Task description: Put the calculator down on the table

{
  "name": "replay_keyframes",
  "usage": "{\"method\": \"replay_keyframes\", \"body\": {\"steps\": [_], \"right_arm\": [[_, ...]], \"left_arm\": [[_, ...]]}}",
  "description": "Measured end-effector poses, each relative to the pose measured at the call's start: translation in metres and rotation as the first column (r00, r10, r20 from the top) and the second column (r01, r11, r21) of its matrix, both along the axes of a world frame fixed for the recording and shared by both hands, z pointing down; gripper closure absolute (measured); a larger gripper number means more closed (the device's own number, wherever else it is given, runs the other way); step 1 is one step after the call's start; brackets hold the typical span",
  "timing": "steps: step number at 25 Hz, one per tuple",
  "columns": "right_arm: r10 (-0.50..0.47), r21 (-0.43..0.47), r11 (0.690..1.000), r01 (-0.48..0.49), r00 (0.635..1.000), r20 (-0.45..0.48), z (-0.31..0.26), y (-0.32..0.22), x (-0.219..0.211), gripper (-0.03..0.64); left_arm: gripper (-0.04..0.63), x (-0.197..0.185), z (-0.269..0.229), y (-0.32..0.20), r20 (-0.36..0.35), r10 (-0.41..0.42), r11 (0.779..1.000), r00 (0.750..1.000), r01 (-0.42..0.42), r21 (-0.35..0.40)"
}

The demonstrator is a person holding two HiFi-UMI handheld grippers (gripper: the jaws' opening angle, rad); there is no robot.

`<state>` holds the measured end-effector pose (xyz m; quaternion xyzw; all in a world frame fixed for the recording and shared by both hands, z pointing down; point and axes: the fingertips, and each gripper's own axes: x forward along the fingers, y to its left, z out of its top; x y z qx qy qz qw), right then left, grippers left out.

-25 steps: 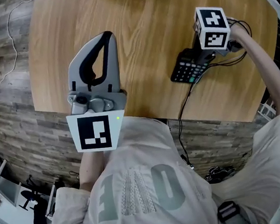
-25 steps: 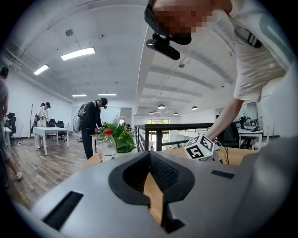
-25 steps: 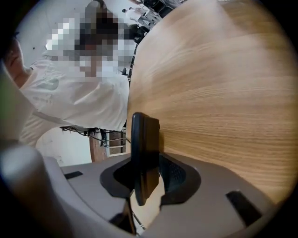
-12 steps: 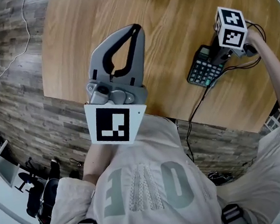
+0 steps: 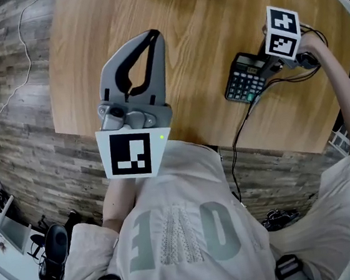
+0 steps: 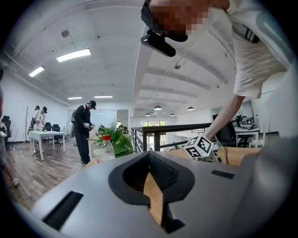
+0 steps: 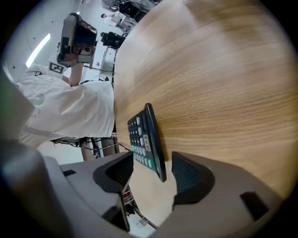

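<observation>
The round wooden table (image 5: 199, 20) fills the top of the head view, and nothing lies on the part that shows except the task's own object. The person stands at the table's near edge with one tool in each hand.

The left gripper (image 5: 152, 37) is held out over the table's left part, well apart from the work. Its jaws meet at the tips and hold nothing, so it appears to have no share in this step.

The right gripper (image 7: 151, 172) reaches down at a slant to the table's right side, near the edge, and its black cable (image 5: 240, 129) trails off over that edge. Its jaws have just been opening and now stand wide. One end of the calculator (image 7: 145, 139) is between them, but neither pad presses on it, and a clear gap shows on each side.

The calculator rests on the wood with its keys facing away from the tabletop. In the head view it looks flat. In the right gripper view the end nearest the jaws may sit a little off the surface, though the wide lens makes that hard to judge.

By this reading the task is all but done, because the calculator is down and let go. What seems left is to draw the right gripper back from around it without knocking it.
</observation>
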<state>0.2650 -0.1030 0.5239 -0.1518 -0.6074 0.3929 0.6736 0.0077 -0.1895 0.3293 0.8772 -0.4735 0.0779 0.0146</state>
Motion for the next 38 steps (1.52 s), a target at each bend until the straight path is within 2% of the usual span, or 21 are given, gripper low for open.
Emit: {"method": "replay_keyframes", "body": {"steps": [2, 4, 6, 8, 9, 10, 12, 14, 16, 17, 19, 20, 21, 23, 24, 25, 26, 27, 29, 34, 38], "right_arm": [[0.039, 0.068, 0.997, -0.037, 0.999, -0.027, -0.012, -0.012, 0.007, 0.374], [0.099, 0.17, 0.981, -0.091, 0.994, -0.035, -0.028, -0.025, 0.015, 0.373], [0.18, 0.303, 0.938, -0.169, 0.984, -0.008, -0.05, -0.041, 0.022, 0.373], [0.263, 0.445, 0.856, -0.263, 0.963, 0.064, -0.078, -0.059, 0.024, 0.373], [0.298, 0.515, 0.798, -0.313, 0.948, 0.113, -0.094, -0.067, 0.024, 0.374], [0.33, 0.582, 0.727, -0.364, 0.929, 0.17, -0.11, -0.076, 0.024, 0.374], [0.375, 0.69, 0.546, -0.475, 0.875, 0.306, -0.146, -0.087, 0.022, 0.378], [0.383, 0.757, 0.324, -0.568, 0.81, 0.445, -0.185, -0.086, 0.02, 0.424], [0.354, 0.798, 0.099, -0.594, 0.771, 0.53, -0.221, -0.072, 0.017, 0.53], [0.337, 0.81, 0.002, -0.586, 0.763, 0.551, -0.236, -0.06, 0.013, 0.554], [0.32, 0.802, -0.173, -0.572, 0.737, 0.595, -0.259, -0.035, 0.003, 0.577], [0.321, 0.776, -0.269, -0.57, 0.707, 0.63, -0.269, -0.022, -0.002, 0.58], [0.322, 0.734, -0.382, -0.562, 0.664, 0.675, -0.279, -0.009, -0.004, 0.581], [0.306, 0.602, -0.628, -0.493, 0.555, 0.774, -0.299, 0.016, -0.002, 0.581], [0.283, 0.523, -0.732, -0.437, 0.503, 0.816, -0.306, 0.03, -0.001, 0.581], [0.255, 0.45, -0.808, -0.38, 0.464, 0.849, -0.31, 0.043, -0.003, 0.581], [0.227, 0.391, -0.859, -0.332, 0.438, 0.87, -0.313, 0.054, -0.007, 0.581], [0.204, 0.349, -0.889, -0.296, 0.428, 0.881, -0.314, 0.062, -0.013, 0.581], [0.178, 0.31, -0.914, -0.262, 0.428, 0.886, -0.313, 0.072, -0.028, 0.581], [0.162, 0.305, -0.906, -0.293, 0.426, 0.89, -0.305, 0.072, -0.055, 0.594], [0.156, 0.303, -0.902, -0.308, 0.422, 0.893, -0.303, 0.072, -0.06, 0.595]], "left_arm": [[0.586, -0.002, -0.009, -0.004, -0.014, 0.012, 1.0, 1.0, -0.011, 0.022], [0.586, -0.004, -0.02, -0.005, -0.026, 0.029, 0.998, 0.999, -0.028, 0.051], [0.586, -0.003, -0.032, -0.007, -0.041, 0.051, 0.995, 0.998, -0.047, 0.082], [0.586, -0.004, -0.045, -0.008, -0.052, 0.062, 0.993, 0.997, -0.056, 0.1], [0.586, -0.006, -0.05, -0.008, -0.056, 0.063, 0.993, 0.996, -0.056, 0.105], [0.586, -0.007, -0.056, -0.008, -0.058, 0.063, 0.992, 0.996, -0.056, 0.113], [0.586, -0.007, -0.069, -0.011, -0.067, 0.072, 0.989, 0.995, -0.063, 0.138], [0.586, -0.004, -0.084, -0.013, -0.08, 0.098, 0.981, 0.992, -0.083, 0.173], [0.586, 0.001, -0.101, -0.01, -0.098, 0.13, 0.971, 0.987, -0.106, 0.215], [0.586, 0.003, -0.111, -0.006, -0.111, 0.144, 0.964, 0.983, -0.115, 0.24], [0.586, 0.004, -0.125, 0.003, -0.125, 0.158, 0.955, 0.979, -0.119, 0.272], [0.586, 0.005, -0.127, 0.007, -0.12, 0.156, 0.956, 0.98, -0.119, 0.269], [0.586, 0.006, -0.128, 0.01, -0.113, 0.157, 0.956, 0.981, -0.123, 0.267], [0.586, 0.012, -0.133, 0.016, -0.103, 0.18, 0.95, 0.978, -0.146, 0.277], [0.586, 0.017, -0.137, 0.019, -0.098, 0.197, 0.944, 0.975, -0.162, 0.287], [0.586, 0.022, -0.14, 0.022, -0.095, 0.213, 0.939, 0.972, -0.177, 0.295], [0.586, 0.027, -0.144, 0.027, -0.092, 0.229, 0.934, 0.969, -0.192, 0.302], [0.586, 0.032, -0.147, 0.031, -0.09, 0.243, 0.929, 0.966, -0.205, 0.307], [0.586, 0.041, -0.152, 0.038, -0.092, 0.266, 0.922, 0.96, -0.225, 0.316], [0.586, 0.055, -0.158, 0.052, -0.094, 0.308, 0.907, 0.947, -0.262, 0.329], [0.586, 0.058, -0.16, 0.059, -0.087, 0.321, 0.901, 0.943, -0.276, 0.335]]}}
